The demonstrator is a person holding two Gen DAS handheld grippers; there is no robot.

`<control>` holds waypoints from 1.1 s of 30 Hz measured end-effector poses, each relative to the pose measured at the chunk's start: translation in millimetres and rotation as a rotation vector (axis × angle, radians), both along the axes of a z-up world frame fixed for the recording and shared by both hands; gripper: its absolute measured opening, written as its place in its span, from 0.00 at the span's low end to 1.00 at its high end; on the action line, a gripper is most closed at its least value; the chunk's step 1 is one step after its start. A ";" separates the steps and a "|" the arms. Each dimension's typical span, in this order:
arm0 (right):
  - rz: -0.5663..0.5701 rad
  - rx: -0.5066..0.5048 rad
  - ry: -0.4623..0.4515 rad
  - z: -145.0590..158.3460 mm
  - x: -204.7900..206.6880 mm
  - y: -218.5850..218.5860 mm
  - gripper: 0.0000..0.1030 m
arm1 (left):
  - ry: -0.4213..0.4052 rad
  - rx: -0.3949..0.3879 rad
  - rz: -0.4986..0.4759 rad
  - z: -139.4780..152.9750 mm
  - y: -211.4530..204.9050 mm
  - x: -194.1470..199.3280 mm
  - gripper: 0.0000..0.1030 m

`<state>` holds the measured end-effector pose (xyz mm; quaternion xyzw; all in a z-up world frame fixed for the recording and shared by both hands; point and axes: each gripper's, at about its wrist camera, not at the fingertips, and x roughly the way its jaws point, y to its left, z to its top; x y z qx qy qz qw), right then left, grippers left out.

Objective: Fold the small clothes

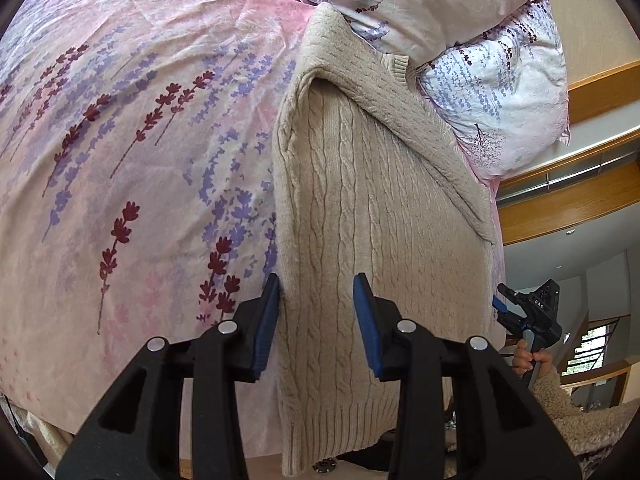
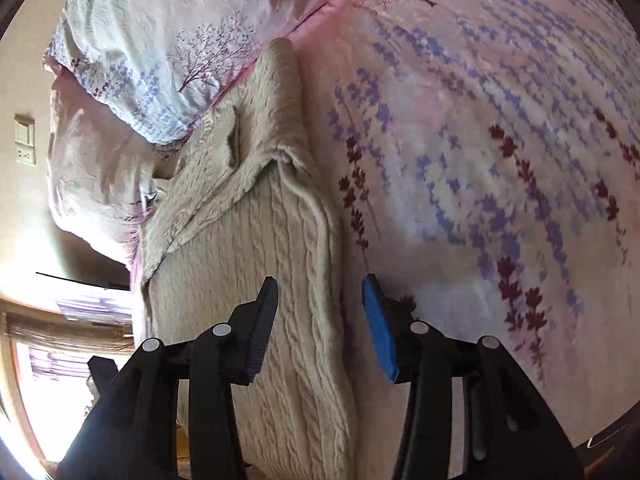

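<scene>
The bed, covered in a pink spread printed with lavender sprigs, is carrying everything here, with floral pillows bunched at its far end. The cream cable-knit sweater is lying lengthwise along the bed's edge, already narrowed into a long strip: a sleeve or side panel is folded diagonally over the body near the neck, and the ribbed hem is hanging just over the near edge of the mattress.

The left claw is hovering over the hem end with its jaws apart and nothing between the pads, one pad near the sweater's long edge. The right claw is also standing apart and empty, straddling the opposite long edge of the strip; in the left view it is showing small beyond the sweater, gripped by a hand.

The step in hand is probably taking both hem corners to fold the strip toward the neck. To do it well, each claw should be biting through every layer at its corner, at matching heights, so the folded-in panel is not slipping out. Lifting both together and laying the hem squarely will keep the edges aligned.
</scene>
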<state>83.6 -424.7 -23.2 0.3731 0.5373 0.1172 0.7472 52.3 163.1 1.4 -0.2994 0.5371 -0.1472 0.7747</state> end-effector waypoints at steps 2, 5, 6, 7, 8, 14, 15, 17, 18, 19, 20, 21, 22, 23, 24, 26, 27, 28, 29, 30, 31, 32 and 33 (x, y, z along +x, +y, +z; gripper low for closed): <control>0.031 0.071 0.003 -6.5 -9.0 5.0 0.45 | 0.005 -0.024 -0.013 -2.2 -2.9 -3.3 0.36; 0.073 0.166 0.015 -16.4 -23.4 12.5 0.45 | 0.019 -0.059 -0.037 -4.9 -7.3 -9.6 0.35; 0.087 0.191 0.018 -18.5 -27.6 14.8 0.45 | 0.030 -0.076 -0.048 -6.5 -8.9 -12.5 0.33; 0.105 0.219 0.028 -21.2 -32.7 16.6 0.45 | 0.042 -0.094 -0.062 -8.3 -10.9 -15.5 0.32; 0.126 0.242 0.039 -24.7 -37.9 20.7 0.45 | 0.053 -0.107 -0.080 -9.9 -13.8 -18.6 0.30; 0.264 0.320 0.109 -33.8 -66.0 41.2 0.41 | 0.102 -0.158 -0.148 -15.4 -27.0 -36.1 0.25; 0.294 0.321 0.122 -34.7 -70.2 46.5 0.38 | 0.109 -0.164 -0.153 -16.2 -28.3 -37.4 0.24; 0.327 0.329 0.139 -36.6 -75.6 54.8 0.34 | 0.125 -0.177 -0.165 -17.9 -31.3 -39.9 0.23; 0.335 0.330 0.143 -37.3 -77.2 57.7 0.32 | 0.129 -0.177 -0.173 -17.8 -33.1 -39.9 0.23; 0.339 0.328 0.143 -37.3 -77.1 58.5 0.29 | 0.131 -0.176 -0.178 -17.7 -34.2 -40.4 0.23; 0.344 0.322 0.142 -37.4 -77.4 59.9 0.27 | 0.134 -0.171 -0.184 -17.6 -34.9 -40.3 0.21; 0.353 0.310 0.142 -37.2 -77.3 61.9 0.21 | 0.138 -0.162 -0.188 -17.5 -35.5 -39.3 0.19; 0.363 0.299 0.136 -36.6 -76.8 63.6 0.12 | 0.142 -0.156 -0.193 -17.3 -36.0 -38.3 0.15; 0.372 0.286 0.122 -34.2 -75.7 65.8 0.09 | 0.137 -0.147 -0.199 -15.9 -36.3 -37.5 0.10; 0.377 0.278 0.103 -31.0 -76.0 66.3 0.08 | 0.129 -0.142 -0.206 -13.7 -36.2 -36.4 0.07; 0.380 0.268 0.058 -22.2 -73.3 67.2 0.07 | 0.102 -0.149 -0.213 -8.1 -35.7 -34.7 0.07; 0.383 0.258 0.038 -18.4 -71.6 67.2 0.07 | 0.085 -0.149 -0.217 -4.6 -36.0 -33.9 0.07; 0.387 0.246 0.017 -13.7 -69.0 68.2 0.07 | 0.067 -0.143 -0.220 -1.3 -35.9 -32.8 0.07; 0.389 0.231 -0.004 -8.8 -66.1 69.0 0.07 | 0.051 -0.139 -0.221 1.7 -36.1 -31.3 0.06; 0.389 0.214 -0.027 -3.9 -63.1 69.4 0.07 | 0.034 -0.140 -0.217 4.5 -35.3 -30.0 0.06; 0.386 0.196 -0.051 1.6 -60.1 69.6 0.07 | 0.015 -0.144 -0.209 8.0 -33.5 -28.1 0.06; 0.379 0.174 -0.081 8.5 -56.5 69.2 0.07 | -0.011 -0.149 -0.195 12.7 -30.4 -25.9 0.06; 0.366 0.155 -0.110 15.7 -53.1 68.4 0.07 | -0.038 -0.159 -0.176 17.4 -26.1 -24.0 0.06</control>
